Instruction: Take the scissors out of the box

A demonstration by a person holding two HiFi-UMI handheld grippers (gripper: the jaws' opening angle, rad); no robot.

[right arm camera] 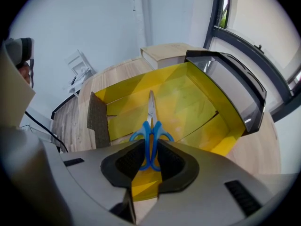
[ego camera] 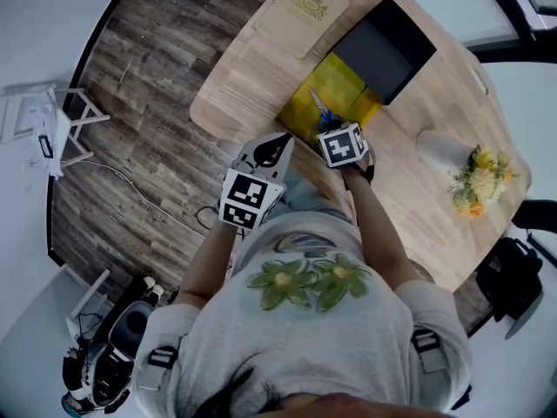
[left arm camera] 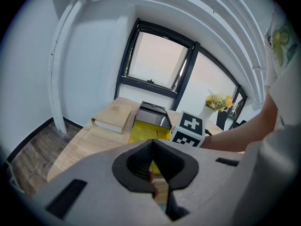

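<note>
Pale wood table (ego camera: 261,68) over dark plank flooring, seen from above my head. On it sits an open yellow box (right arm camera: 211,102) with its black lid (ego camera: 387,46) standing up at the far side. A tan book (ego camera: 300,11) lies beyond the box, and a white vase of yellow flowers (ego camera: 448,157) stands well off to the right. Blue-handled scissors (right arm camera: 151,126) are inside the box, blades pointing away from me toward its far wall. My right gripper (right arm camera: 149,160) points steeply down into the box, its jaws clamped on the blue handle loops, one dark pad on each side. My left gripper (left arm camera: 153,168) hangs near the table's edge, just beside the right one, jaws together with nothing between them.
</note>
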